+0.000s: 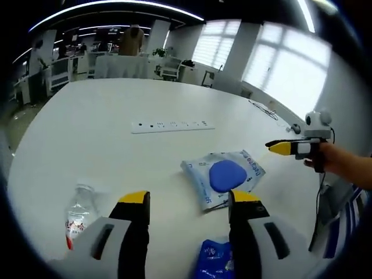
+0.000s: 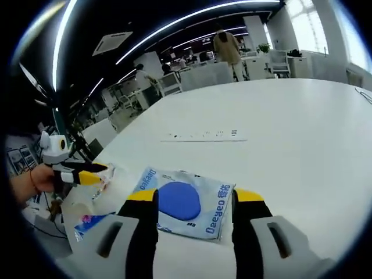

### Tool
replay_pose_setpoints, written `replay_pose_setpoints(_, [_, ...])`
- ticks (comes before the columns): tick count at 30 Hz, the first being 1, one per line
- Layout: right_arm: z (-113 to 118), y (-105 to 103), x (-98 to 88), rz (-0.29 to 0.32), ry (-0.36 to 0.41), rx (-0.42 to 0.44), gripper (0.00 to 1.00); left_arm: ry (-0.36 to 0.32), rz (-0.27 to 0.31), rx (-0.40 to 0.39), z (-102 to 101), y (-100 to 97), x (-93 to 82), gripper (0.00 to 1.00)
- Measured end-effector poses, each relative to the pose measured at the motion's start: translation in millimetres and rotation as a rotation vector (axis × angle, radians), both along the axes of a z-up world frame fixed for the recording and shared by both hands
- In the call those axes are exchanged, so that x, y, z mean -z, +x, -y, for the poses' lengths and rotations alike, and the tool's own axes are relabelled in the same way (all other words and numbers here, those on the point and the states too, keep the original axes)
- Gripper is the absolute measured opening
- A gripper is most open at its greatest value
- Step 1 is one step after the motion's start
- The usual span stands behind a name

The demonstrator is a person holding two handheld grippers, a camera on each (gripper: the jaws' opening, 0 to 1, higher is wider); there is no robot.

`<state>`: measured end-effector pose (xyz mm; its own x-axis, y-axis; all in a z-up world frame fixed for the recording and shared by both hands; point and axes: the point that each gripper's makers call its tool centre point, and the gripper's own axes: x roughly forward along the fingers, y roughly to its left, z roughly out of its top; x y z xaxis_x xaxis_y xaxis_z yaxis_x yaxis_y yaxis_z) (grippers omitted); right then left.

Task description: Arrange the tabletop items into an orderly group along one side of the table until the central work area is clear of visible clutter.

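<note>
Both hand-held grippers, left (image 1: 187, 200) and right (image 2: 194, 197), wide and empty. Blue pouch (image 1: 224, 176) mid-bench (image 1: 87, 133), between right jaws; bottle (image 1: 78, 212) lies near left. Step: approaching pouch; next, close and carry aside.

White-blue packet (image 2: 185, 203) on desk (image 2: 290, 139): blue word along edge, looks like "Oeeyeo", upside down in right gripper view. Same packet (image 1: 224, 176) in left gripper view: print too small. Bottle (image 1: 77, 213) label: unreadable.
</note>
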<state>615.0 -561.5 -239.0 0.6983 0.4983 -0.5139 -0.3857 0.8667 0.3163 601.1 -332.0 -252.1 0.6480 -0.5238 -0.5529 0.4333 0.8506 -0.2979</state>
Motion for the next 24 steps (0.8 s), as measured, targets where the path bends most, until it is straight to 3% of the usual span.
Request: replay_pose_setpoints(24, [-38.0, -28.7, -42.0, 0.101, 0.007, -0.084, 0.57, 0.039, 0.072, -0.066, -49.6, -36.1, -49.4, 0.66])
